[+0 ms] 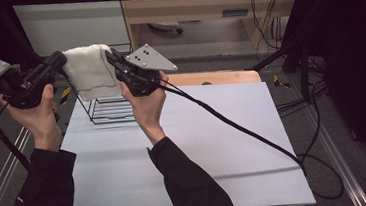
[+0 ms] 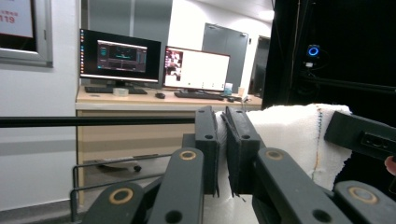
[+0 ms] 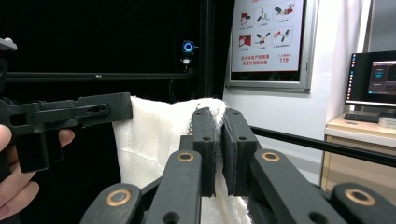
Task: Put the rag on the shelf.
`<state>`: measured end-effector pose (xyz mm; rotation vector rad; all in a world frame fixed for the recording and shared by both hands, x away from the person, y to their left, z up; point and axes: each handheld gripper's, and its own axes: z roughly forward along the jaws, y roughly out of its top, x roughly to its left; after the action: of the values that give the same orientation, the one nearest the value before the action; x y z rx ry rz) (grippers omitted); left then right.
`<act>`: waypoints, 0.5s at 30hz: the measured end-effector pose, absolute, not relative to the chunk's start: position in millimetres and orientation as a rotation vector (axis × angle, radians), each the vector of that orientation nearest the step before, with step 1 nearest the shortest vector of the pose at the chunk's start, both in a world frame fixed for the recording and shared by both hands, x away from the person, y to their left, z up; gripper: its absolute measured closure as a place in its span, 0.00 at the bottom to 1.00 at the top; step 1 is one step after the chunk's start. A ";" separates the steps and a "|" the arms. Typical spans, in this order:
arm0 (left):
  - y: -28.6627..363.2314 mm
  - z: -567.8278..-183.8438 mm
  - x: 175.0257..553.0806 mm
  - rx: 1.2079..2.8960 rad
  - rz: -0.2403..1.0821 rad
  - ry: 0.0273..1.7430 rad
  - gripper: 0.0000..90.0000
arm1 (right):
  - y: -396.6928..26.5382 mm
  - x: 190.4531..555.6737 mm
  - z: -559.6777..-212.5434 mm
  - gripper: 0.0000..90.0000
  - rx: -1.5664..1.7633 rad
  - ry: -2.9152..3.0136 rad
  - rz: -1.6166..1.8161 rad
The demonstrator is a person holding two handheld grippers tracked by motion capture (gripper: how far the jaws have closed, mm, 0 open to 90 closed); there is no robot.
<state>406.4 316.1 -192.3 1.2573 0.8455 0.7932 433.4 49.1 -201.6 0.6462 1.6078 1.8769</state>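
Towel (image 1: 89, 71) hangs stretched in the air above the wire rack (image 1: 109, 109), white and fluffy. Left gripper (image 1: 60, 61) pinches one top corner, right gripper (image 1: 110, 56) pinches the other, both clamped tight on the cloth.

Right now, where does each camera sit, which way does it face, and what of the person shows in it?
High view: above the person's side, looking forward and down on the table; shows both forearms, hands, the left gripper and right gripper holding up the white towel over the wire rack.
Left gripper view: rides the left gripper, facing a desk with monitors; jaws pinch the towel.
Right gripper view: rides the right gripper, facing a wall poster; jaws pinch the towel.
Shared: towel; each gripper view shows the other gripper.
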 end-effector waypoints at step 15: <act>336.5 -174.8 421.9 1.221 0.797 0.861 0.93 | 72.1 447.9 -181.6 0.94 0.622 1.594 1.884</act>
<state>421.9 336.5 -174.8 1.2208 0.8610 0.7975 447.9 72.1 -181.6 0.6216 1.5945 1.8840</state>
